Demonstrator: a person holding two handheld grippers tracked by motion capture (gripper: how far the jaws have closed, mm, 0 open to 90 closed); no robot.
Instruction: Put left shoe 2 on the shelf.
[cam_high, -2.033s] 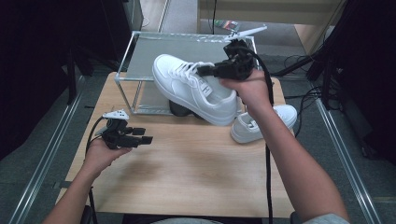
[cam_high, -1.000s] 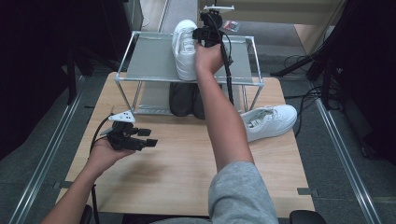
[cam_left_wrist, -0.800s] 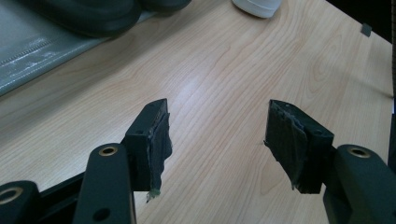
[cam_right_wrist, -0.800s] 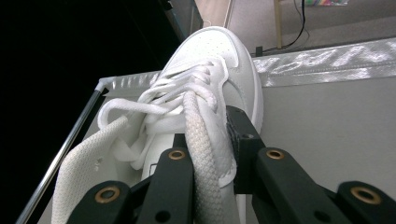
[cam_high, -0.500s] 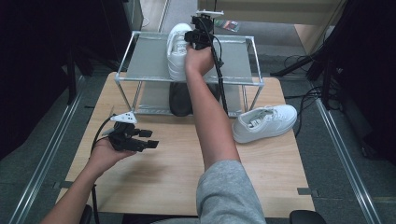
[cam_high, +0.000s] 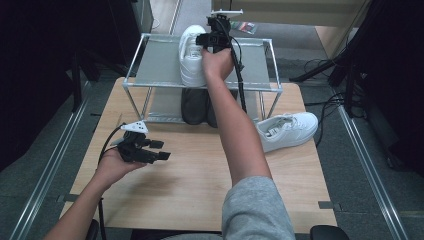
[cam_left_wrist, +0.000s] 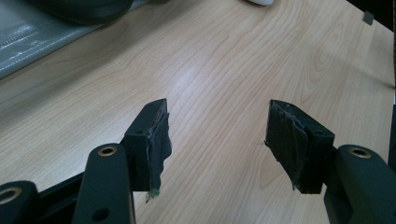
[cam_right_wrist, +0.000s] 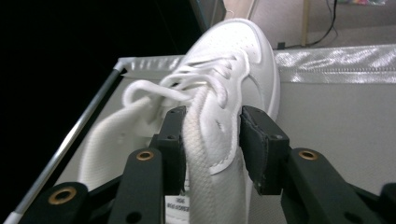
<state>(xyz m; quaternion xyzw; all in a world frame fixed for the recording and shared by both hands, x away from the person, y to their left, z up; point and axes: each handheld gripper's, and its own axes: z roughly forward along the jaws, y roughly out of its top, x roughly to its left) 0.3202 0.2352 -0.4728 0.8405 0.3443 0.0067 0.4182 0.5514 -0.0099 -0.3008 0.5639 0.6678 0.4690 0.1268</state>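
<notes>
The work in hand was putting white sneakers onto the metal rack (cam_high: 150, 60) at the far edge of the table (cam_high: 200, 165), and it looked about half done. One white sneaker (cam_high: 191, 55) stood on the rack's top shelf, toe pointing away from the person. The right gripper (cam_high: 212, 39) was at that shoe's collar; its jaws had just been opening, and in the right gripper view they stood either side of the shoe's side wall (cam_right_wrist: 219, 135), one inside the opening and one outside with a gap beside it, so the grip seemed released. The second white sneaker (cam_high: 287, 130) lay on the table right of the rack, waiting its turn. Dark shoes (cam_high: 195, 105) sat on the lower shelf. The left gripper (cam_high: 160, 154) hovered over bare wood, jaws apart and empty.
</notes>
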